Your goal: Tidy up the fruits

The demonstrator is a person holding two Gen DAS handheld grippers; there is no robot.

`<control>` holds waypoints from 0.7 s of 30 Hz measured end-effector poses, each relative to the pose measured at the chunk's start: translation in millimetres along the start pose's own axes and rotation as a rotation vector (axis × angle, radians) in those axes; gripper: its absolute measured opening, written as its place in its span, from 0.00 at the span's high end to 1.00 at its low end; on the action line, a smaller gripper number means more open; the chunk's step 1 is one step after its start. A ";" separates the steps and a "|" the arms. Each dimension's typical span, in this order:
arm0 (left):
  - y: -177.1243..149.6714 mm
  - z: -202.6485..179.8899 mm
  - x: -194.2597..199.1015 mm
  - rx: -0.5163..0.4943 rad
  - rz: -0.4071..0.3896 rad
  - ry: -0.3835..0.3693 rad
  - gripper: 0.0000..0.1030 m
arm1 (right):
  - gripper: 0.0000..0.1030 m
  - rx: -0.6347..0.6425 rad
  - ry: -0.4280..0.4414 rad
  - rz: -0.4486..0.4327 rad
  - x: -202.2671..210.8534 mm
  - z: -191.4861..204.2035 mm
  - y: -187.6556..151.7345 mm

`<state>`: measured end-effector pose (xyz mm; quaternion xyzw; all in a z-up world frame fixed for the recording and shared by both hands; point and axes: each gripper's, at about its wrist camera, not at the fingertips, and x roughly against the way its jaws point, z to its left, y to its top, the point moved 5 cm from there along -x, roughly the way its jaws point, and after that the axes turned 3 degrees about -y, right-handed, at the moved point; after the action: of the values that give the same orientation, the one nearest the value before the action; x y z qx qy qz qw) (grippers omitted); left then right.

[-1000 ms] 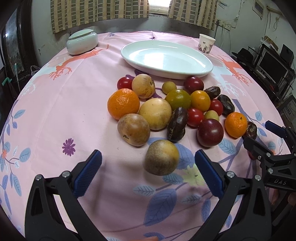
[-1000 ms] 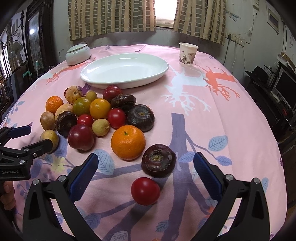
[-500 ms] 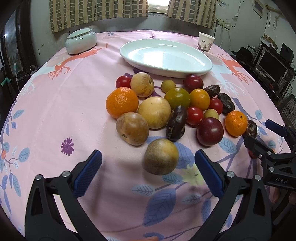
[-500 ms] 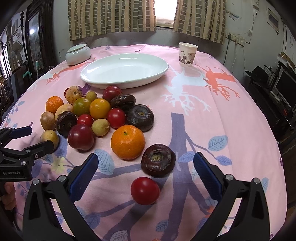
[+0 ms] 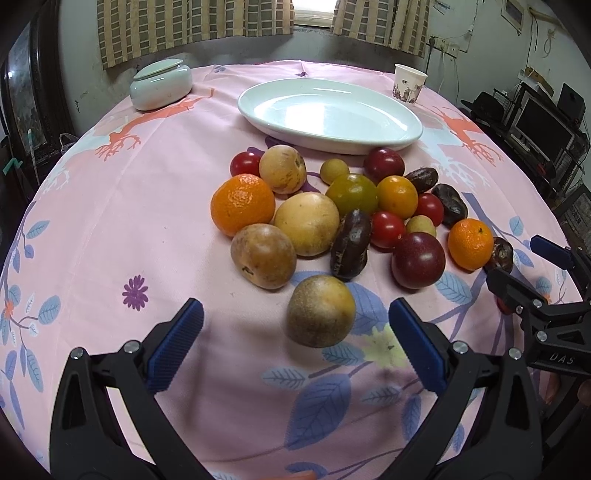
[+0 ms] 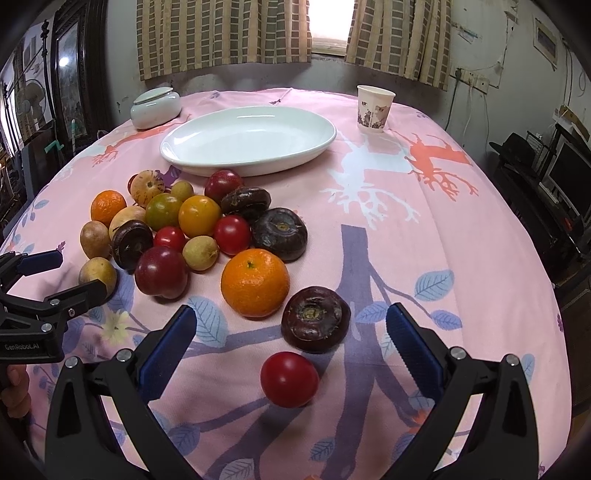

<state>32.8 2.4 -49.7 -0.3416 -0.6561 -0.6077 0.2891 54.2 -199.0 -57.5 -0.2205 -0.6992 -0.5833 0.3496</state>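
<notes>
The left gripper point(image 5: 295, 343) had jaws spread around a brown fruit point(image 5: 320, 311); the right gripper point(image 6: 290, 354), jaws spread, framed a red tomato point(image 6: 289, 379).

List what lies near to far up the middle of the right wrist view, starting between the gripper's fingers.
Red tomato → dark purple fruit → orange mandarin → white oval plate → curtained window.

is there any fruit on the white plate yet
No, the white plate holds nothing, and the fruits such as the orange and red tomato all lie on the tablecloth.
</notes>
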 end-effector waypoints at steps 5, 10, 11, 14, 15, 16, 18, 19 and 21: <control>-0.4 -0.4 -1.8 -0.003 0.014 -0.007 0.02 | 0.01 0.009 -0.007 -0.002 0.0 -0.2 -0.2; -1.4 1.0 -2.2 0.008 0.012 -0.007 0.02 | 0.01 0.011 -0.011 0.050 -5.0 -5.7 -5.7; -1.2 1.4 -2.6 0.003 0.010 0.003 0.02 | 0.01 0.007 -0.012 0.062 -4.6 -7.6 -7.4; -1.1 0.3 -2.2 -0.007 0.008 0.005 0.02 | 0.01 -0.003 -0.011 0.061 3.2 -12.0 -10.7; -1.1 -0.2 -1.7 -0.010 0.007 0.005 0.02 | 0.01 -0.001 -0.005 0.061 5.5 -12.5 -12.7; -1.0 -0.3 -1.1 -0.013 0.003 0.006 0.02 | 0.01 0.006 -0.007 0.067 6.2 -12.2 -15.0; -0.5 0.3 0.5 -0.011 -0.004 0.014 0.02 | 0.01 0.034 -0.004 0.098 4.0 -9.4 -22.2; -0.5 0.8 0.9 -0.006 -0.004 0.012 0.02 | 0.01 0.040 0.002 0.114 1.8 -8.1 -25.8; -0.6 1.6 1.0 0.001 0.000 0.001 0.02 | 0.09 0.043 0.016 0.131 -1.6 -6.1 -29.6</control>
<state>31.7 4.1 -49.4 -0.3409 -0.6562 -0.6077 0.2896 35.4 -211.4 -77.8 -0.2538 -0.6929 -0.5457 0.3971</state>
